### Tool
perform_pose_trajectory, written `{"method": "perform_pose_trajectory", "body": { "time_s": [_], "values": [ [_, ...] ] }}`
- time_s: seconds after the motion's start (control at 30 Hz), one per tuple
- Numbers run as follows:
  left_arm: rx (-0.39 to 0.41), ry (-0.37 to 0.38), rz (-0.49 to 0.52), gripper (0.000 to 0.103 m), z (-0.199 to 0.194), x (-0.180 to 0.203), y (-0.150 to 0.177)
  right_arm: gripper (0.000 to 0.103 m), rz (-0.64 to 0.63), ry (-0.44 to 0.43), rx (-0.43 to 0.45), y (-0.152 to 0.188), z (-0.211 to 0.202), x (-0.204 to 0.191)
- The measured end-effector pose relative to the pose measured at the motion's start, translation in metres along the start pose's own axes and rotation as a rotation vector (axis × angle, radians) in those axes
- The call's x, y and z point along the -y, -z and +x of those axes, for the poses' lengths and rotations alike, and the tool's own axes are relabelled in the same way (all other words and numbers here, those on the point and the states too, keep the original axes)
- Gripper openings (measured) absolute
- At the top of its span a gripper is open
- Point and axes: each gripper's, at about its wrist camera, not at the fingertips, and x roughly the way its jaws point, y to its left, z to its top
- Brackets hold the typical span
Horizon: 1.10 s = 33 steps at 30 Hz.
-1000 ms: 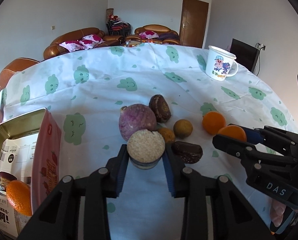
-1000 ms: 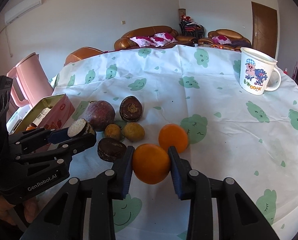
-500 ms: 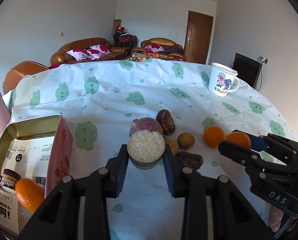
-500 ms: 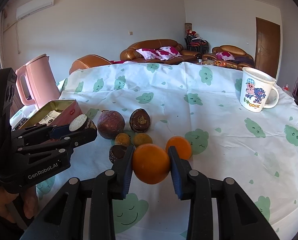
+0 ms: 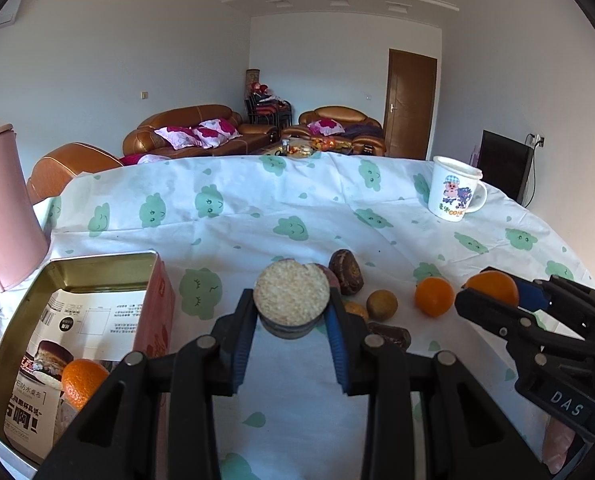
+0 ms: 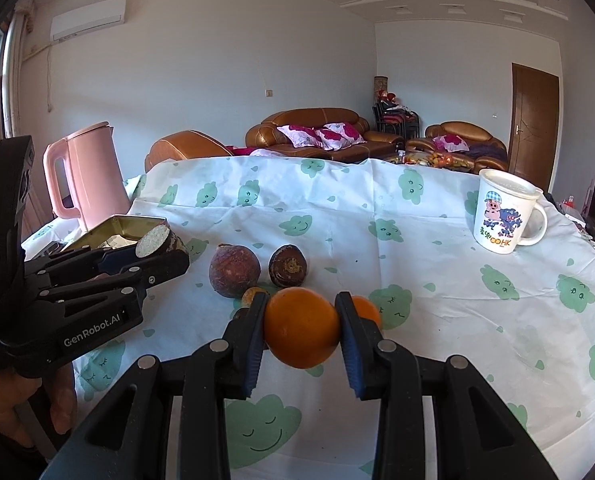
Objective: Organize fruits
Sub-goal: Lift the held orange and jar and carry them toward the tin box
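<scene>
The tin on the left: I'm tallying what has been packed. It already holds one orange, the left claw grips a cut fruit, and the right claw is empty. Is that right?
Not quite. The right claw is not empty: it is shut on an orange, as the right wrist view shows. The rest stands: the tin holds one orange, and the left claw grips the cut fruit.

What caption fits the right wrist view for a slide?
Right gripper clamps an orange above the tablecloth; left gripper holds a cut fruit.

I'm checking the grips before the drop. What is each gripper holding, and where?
The left gripper clamps a cut root piece by its dark sides, pale cut face forward. The right gripper squeezes an orange across its middle.
</scene>
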Motion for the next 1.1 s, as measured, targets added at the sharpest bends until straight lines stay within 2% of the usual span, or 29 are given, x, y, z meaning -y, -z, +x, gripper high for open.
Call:
{"method": "perform_pose_trajectory", "body": {
  "time_s": [0.67, 1.1],
  "values": [
    [0.099, -0.051, 0.010, 0.035, -0.019, 0.004, 0.002, 0.036, -0.053, 0.025, 0.107, 0.002, -0.020, -0.010],
    [0.079, -0.054, -0.015, 0.035, -0.023, -0.001, 0.005, 0.036, -0.086, 0.044, 0.114, 0.002, -0.021, -0.018]
  ]
}}
